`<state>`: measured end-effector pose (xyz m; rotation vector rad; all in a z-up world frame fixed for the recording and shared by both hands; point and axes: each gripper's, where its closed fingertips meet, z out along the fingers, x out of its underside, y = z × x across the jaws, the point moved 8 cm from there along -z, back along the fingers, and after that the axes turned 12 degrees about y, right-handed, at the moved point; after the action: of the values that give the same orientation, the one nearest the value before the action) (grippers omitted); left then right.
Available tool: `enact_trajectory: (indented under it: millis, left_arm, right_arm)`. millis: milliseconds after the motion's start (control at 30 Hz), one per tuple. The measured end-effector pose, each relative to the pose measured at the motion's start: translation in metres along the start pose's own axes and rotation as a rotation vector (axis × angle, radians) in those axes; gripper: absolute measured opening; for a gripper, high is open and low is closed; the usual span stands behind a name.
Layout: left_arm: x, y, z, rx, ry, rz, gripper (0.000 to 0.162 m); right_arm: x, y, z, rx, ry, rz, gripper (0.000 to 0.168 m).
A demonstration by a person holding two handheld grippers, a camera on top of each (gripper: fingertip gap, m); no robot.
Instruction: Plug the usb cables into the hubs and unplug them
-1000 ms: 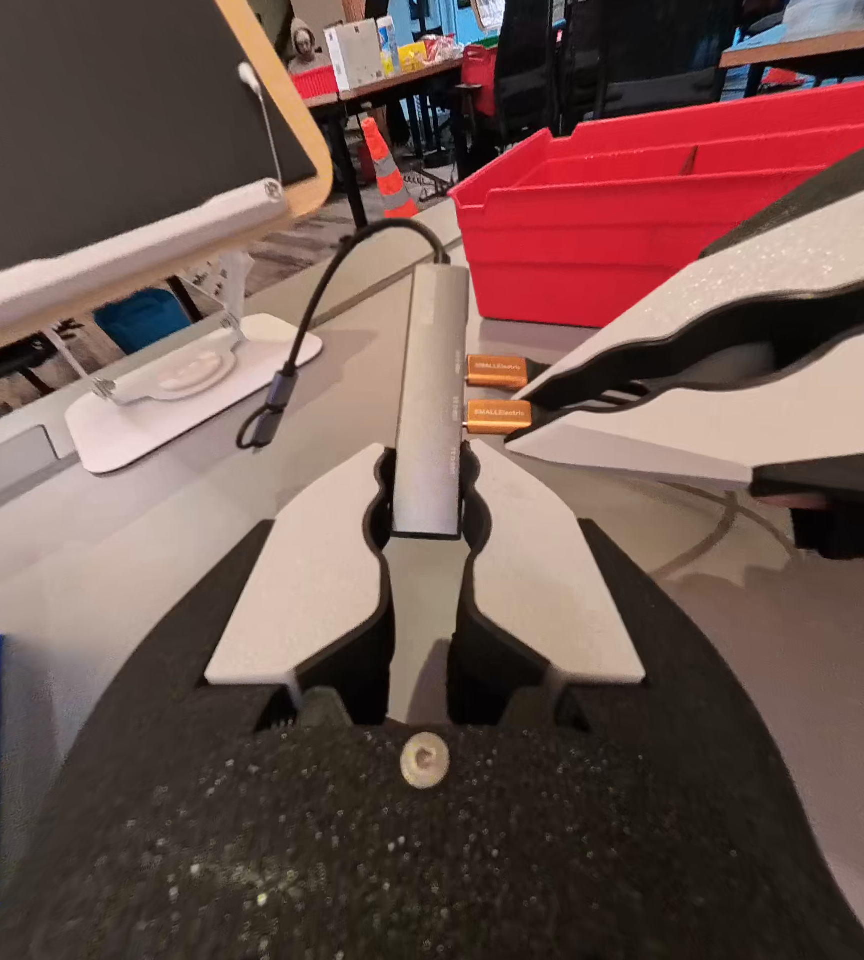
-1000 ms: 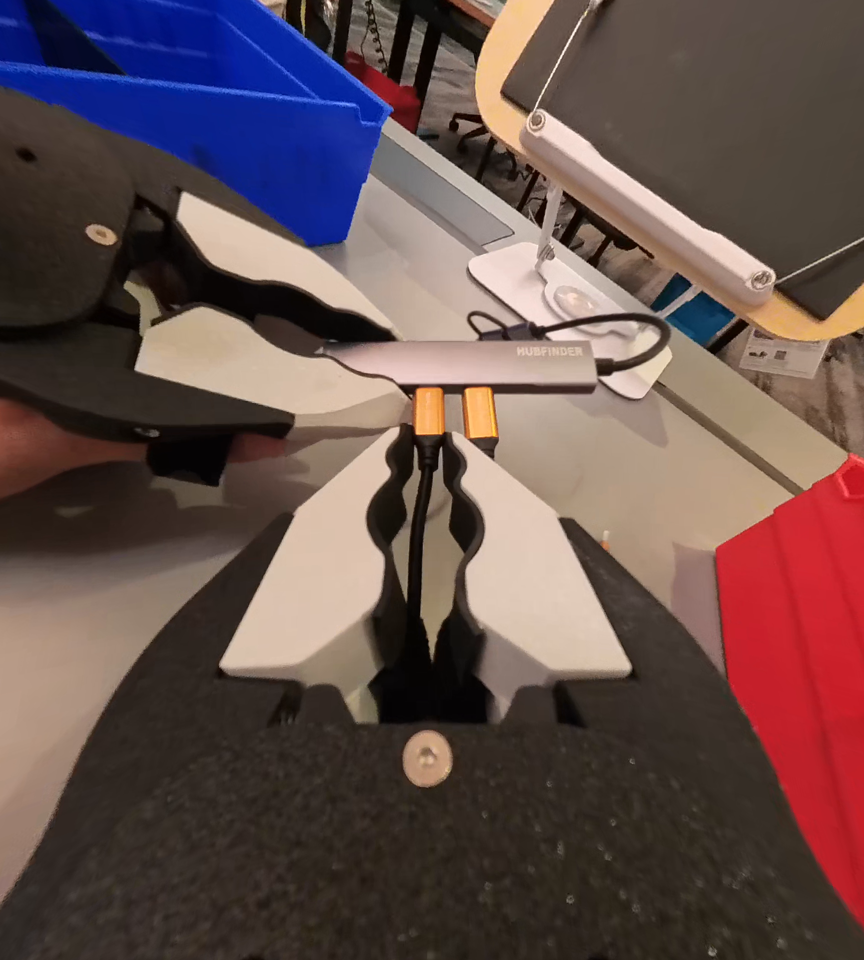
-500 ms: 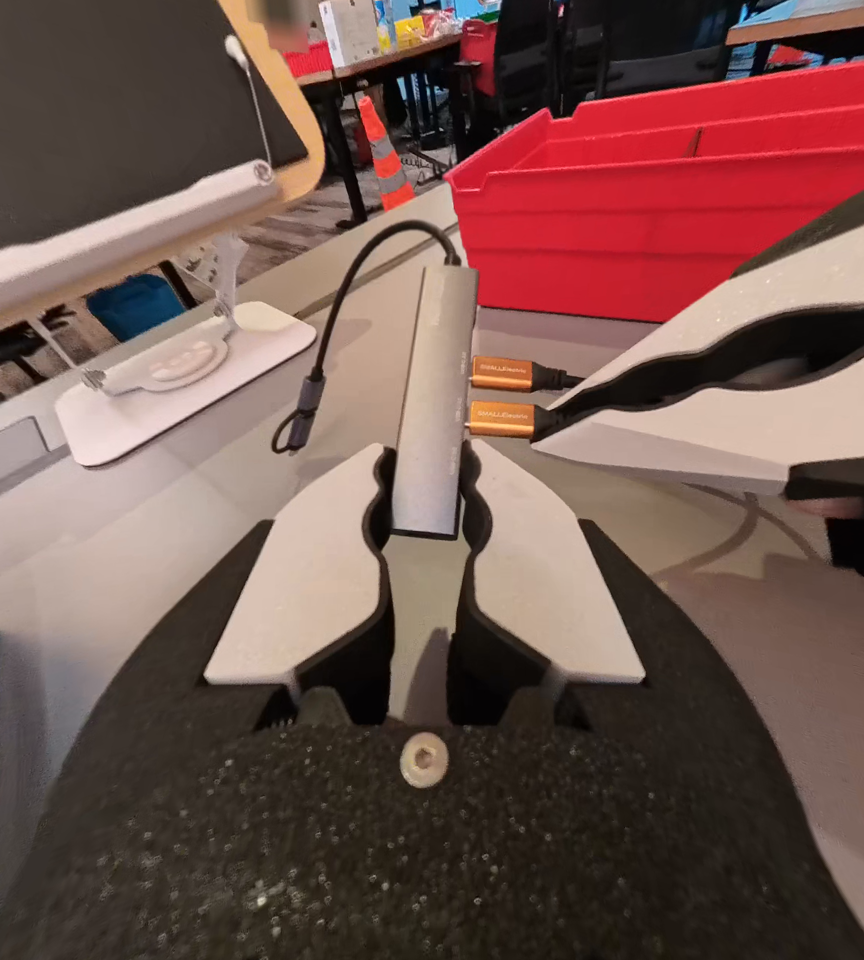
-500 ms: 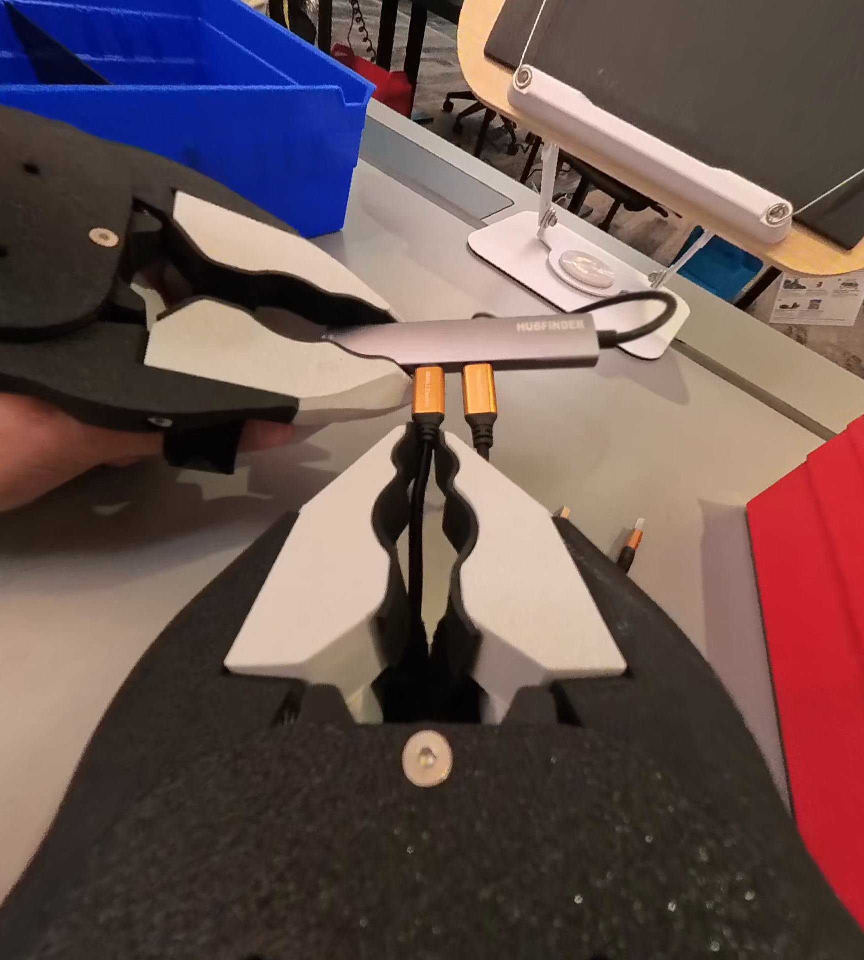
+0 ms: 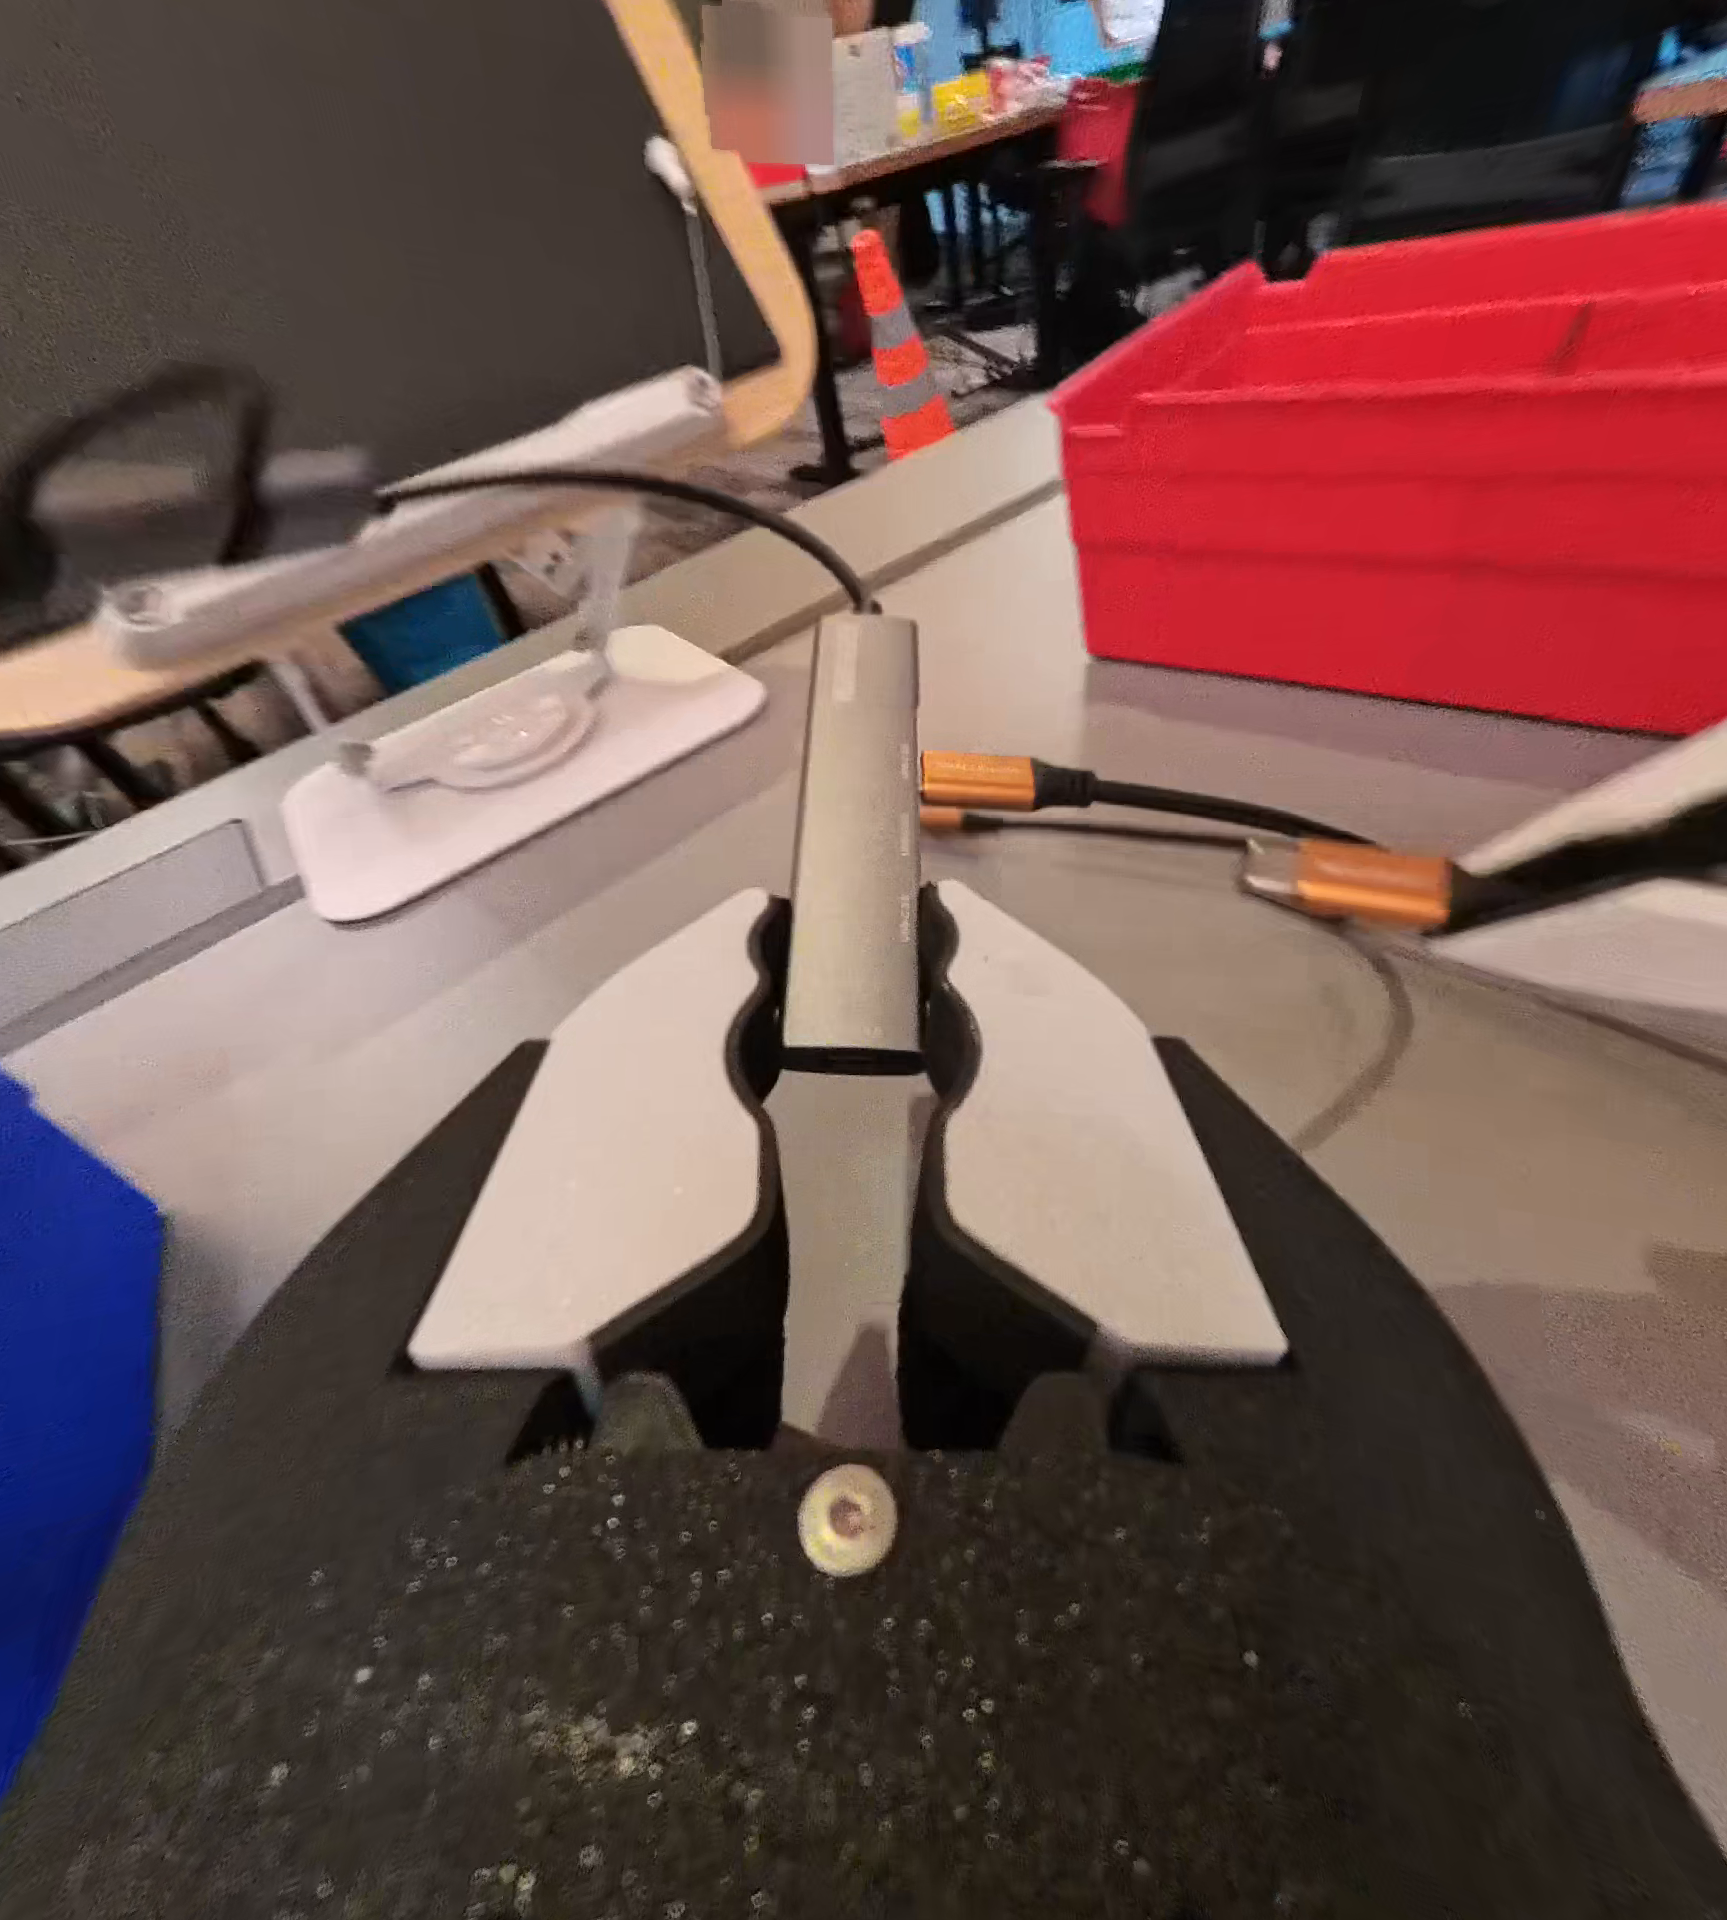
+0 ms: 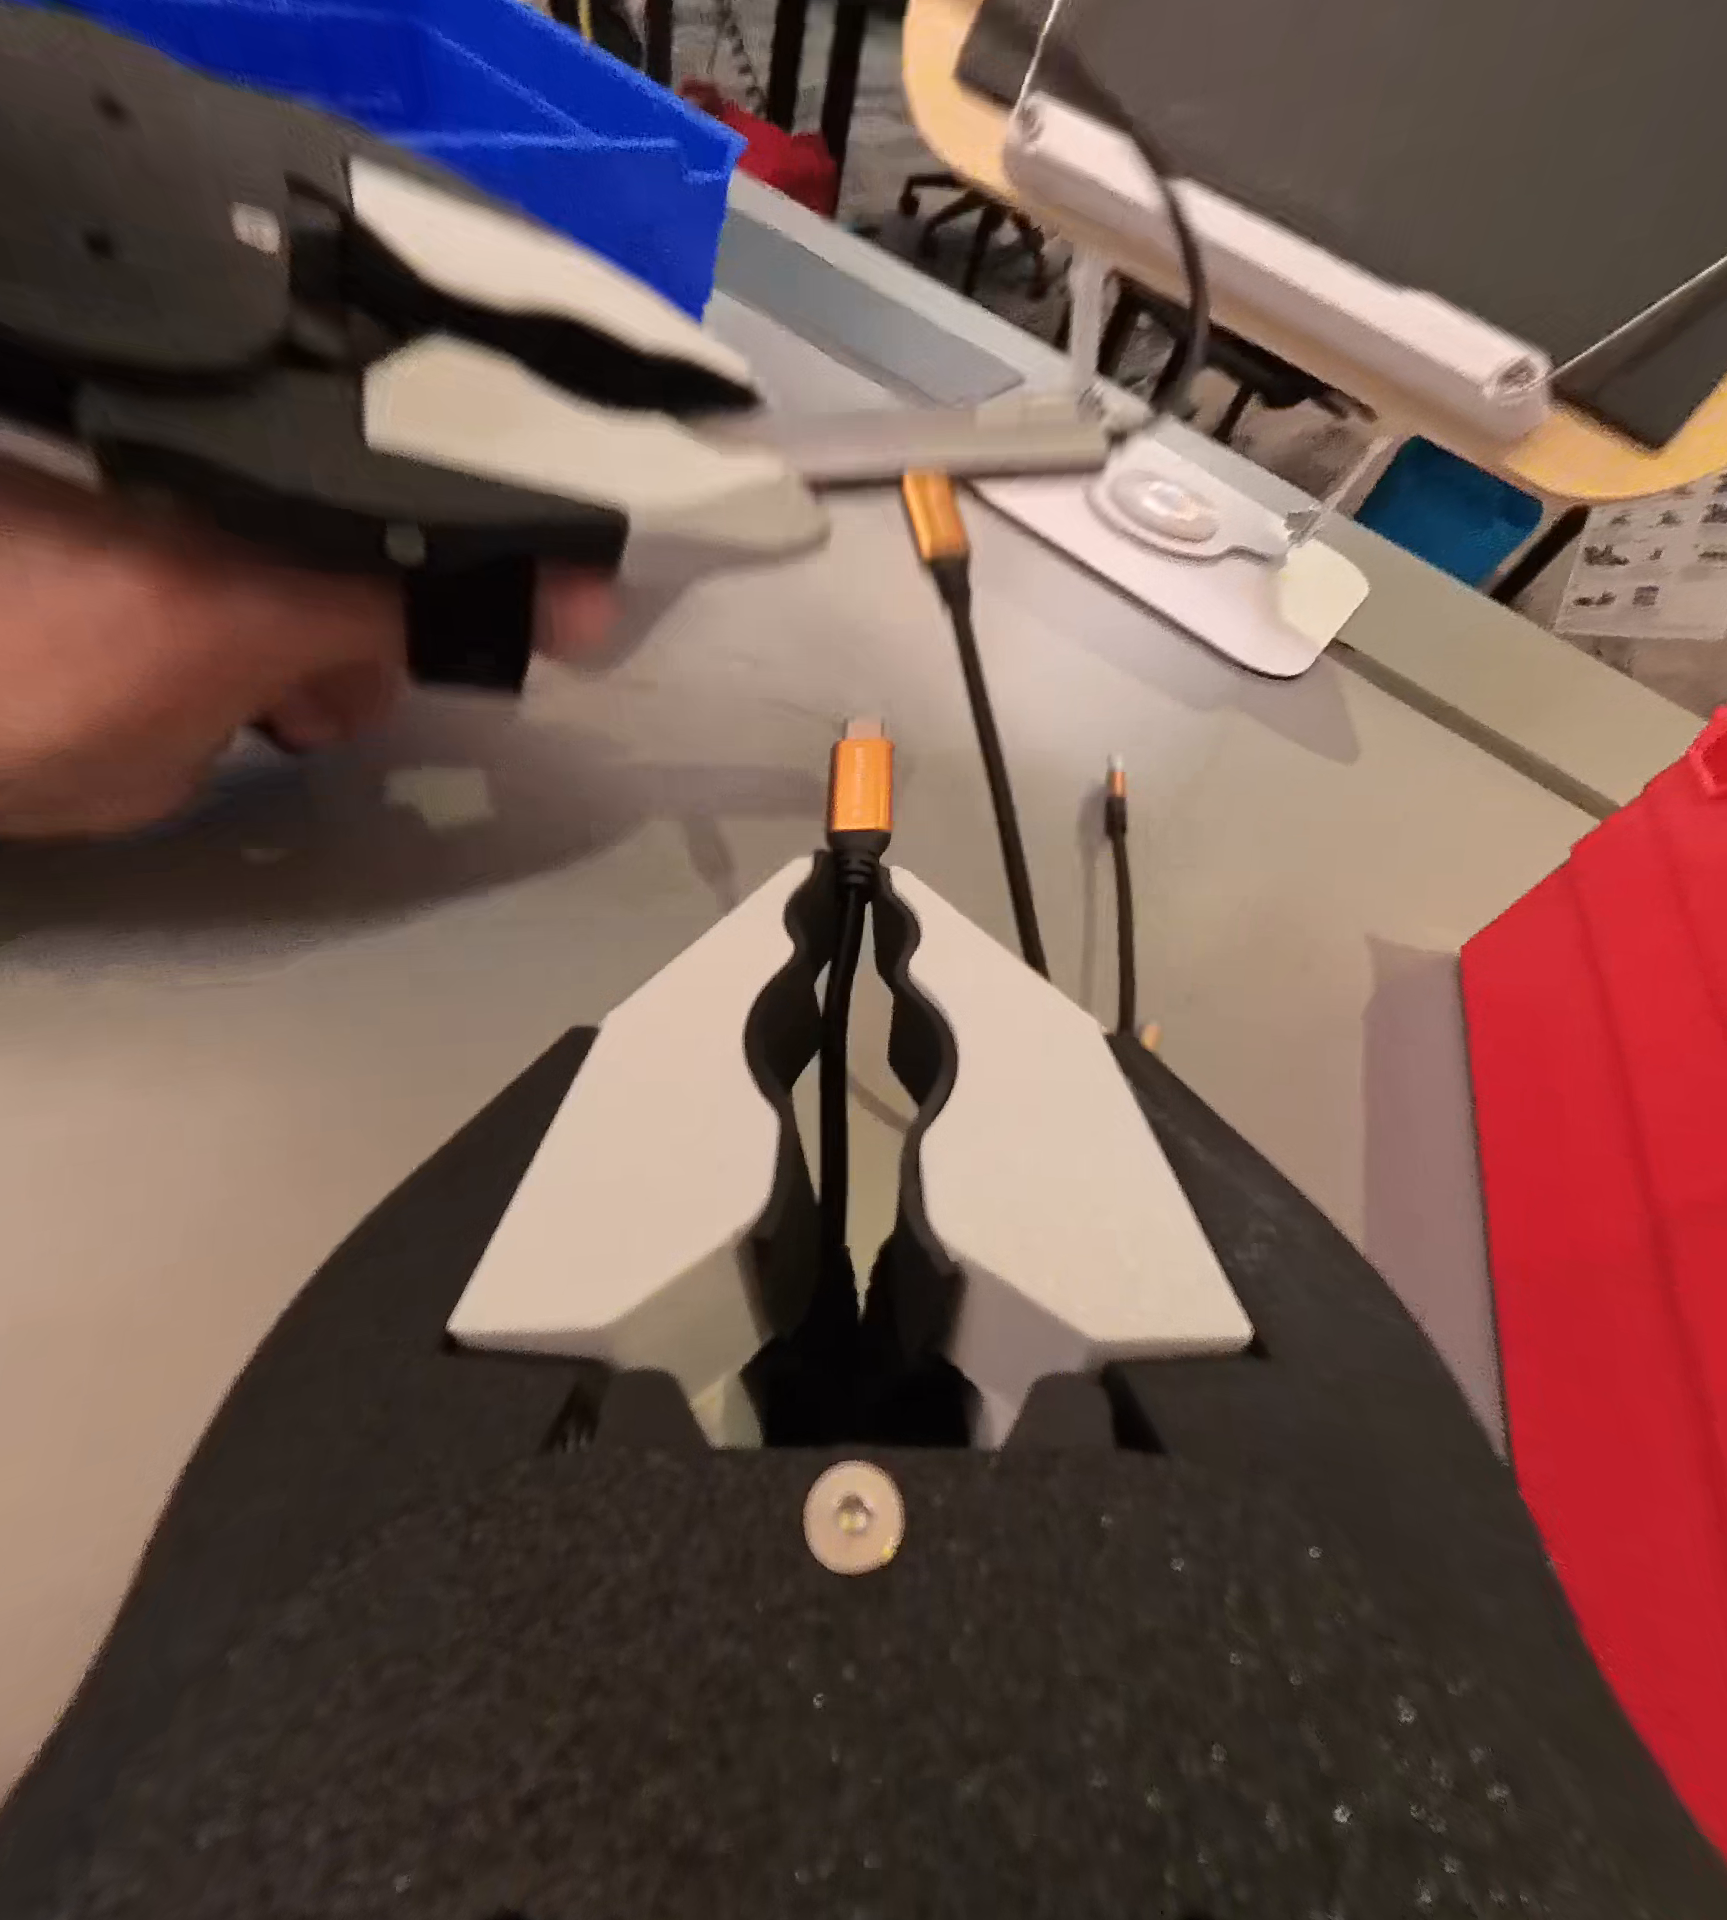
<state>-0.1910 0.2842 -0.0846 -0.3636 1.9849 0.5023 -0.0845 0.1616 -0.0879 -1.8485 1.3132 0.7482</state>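
Observation:
My left gripper (image 5: 854, 914) is shut on the near end of a slim grey hub (image 5: 861, 800) and holds it above the grey table. The hub's short black lead (image 5: 693, 509) curves off its far end. One orange-ended cable (image 5: 978, 779) is still plugged into the hub's right side. My right gripper (image 6: 854, 868) is shut on a black cable just behind its orange plug (image 6: 859, 790), which hangs free of the hub. The hub (image 6: 942, 452) and the left gripper (image 6: 786, 478) show blurred at the upper left of the right wrist view.
A red bin (image 5: 1461, 468) stands at the right, a blue bin (image 6: 547, 135) at the left. A tablet on a white stand (image 5: 526, 769) is at the back. A thin loose cable end (image 6: 1117, 821) lies on the table (image 5: 1461, 1299) near the red bin (image 6: 1669, 1247). The left gripper's tips are roughly 10 cm from the right gripper's.
The right gripper has pulled its orange plug out of the hub and drawn back. The left gripper has lifted the hub and moved it away to the left. The second plug stays in.

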Motion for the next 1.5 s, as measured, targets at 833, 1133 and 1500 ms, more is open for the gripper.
enact_trajectory:
  millis: [833,1133,1500]
  left_arm:
    - [0.008,-0.025,-0.009,0.113,-0.033,0.201,0.023]
    - [0.008,-0.032,-0.006,0.077,-0.048,0.303,0.023]
    - [0.007,-0.026,-0.001,0.162,0.010,0.084,0.024]
  right_arm:
    - [-0.033,-0.018,0.039,-0.118,0.072,-0.003,0.018]
    - [-0.036,-0.011,0.035,-0.099,0.146,-0.062,0.010]
    - [-0.035,-0.007,0.035,-0.021,0.063,0.012,0.011]
